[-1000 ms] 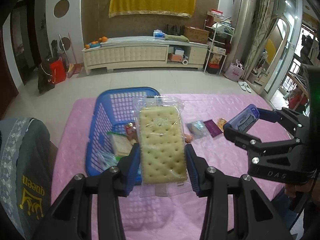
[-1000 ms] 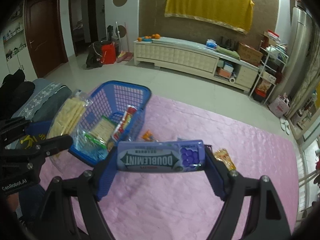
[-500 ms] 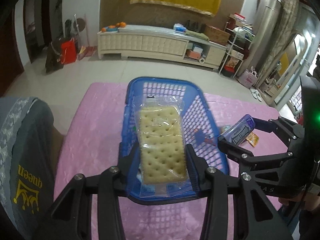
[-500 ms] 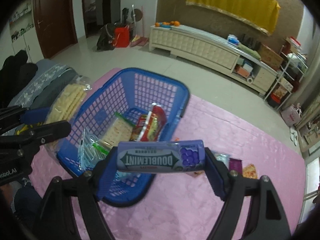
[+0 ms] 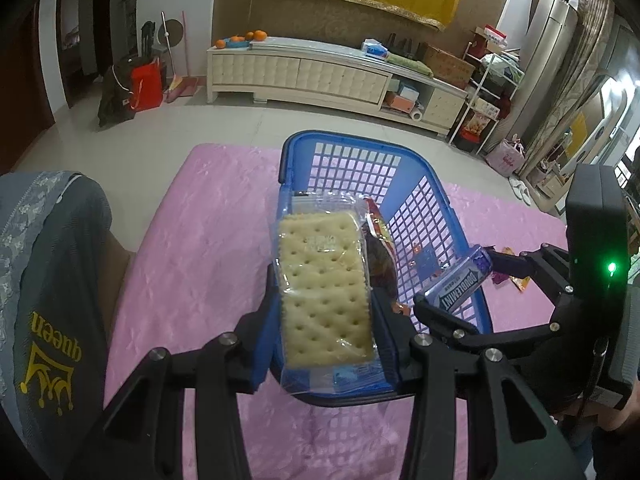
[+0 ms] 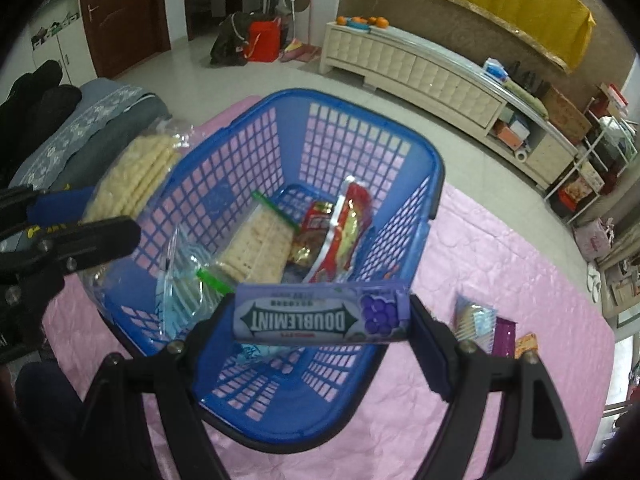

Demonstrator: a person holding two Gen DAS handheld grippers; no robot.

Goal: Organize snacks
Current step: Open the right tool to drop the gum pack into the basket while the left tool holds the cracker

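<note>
My left gripper [image 5: 326, 300] is shut on a clear packet of pale crackers [image 5: 324, 288], held over the near left part of the blue mesh basket [image 5: 352, 148]. My right gripper [image 6: 322, 316] is shut on a purple Doublemint gum pack [image 6: 320, 314], gripped by its ends above the basket's [image 6: 352, 108] near rim. In the left wrist view the gum pack [image 5: 458, 282] shows at the basket's right wall. Inside the basket lie cracker packets [image 6: 256, 248] and a red snack bag [image 6: 344, 228]. The left-held crackers [image 6: 134, 178] show at the basket's left edge in the right wrist view.
The basket stands on a pink quilted cloth [image 5: 192, 248]. Three small snack packets [image 6: 476, 320] lie on the cloth to the basket's right. A grey cushion with "queen" printed on it [image 5: 48, 300] sits at the cloth's left edge. A cream sideboard [image 5: 304, 72] stands far behind.
Both grippers moved from beside the basket to over it and came lower, each keeping its packet. The basket now fills the middle of both views.
</note>
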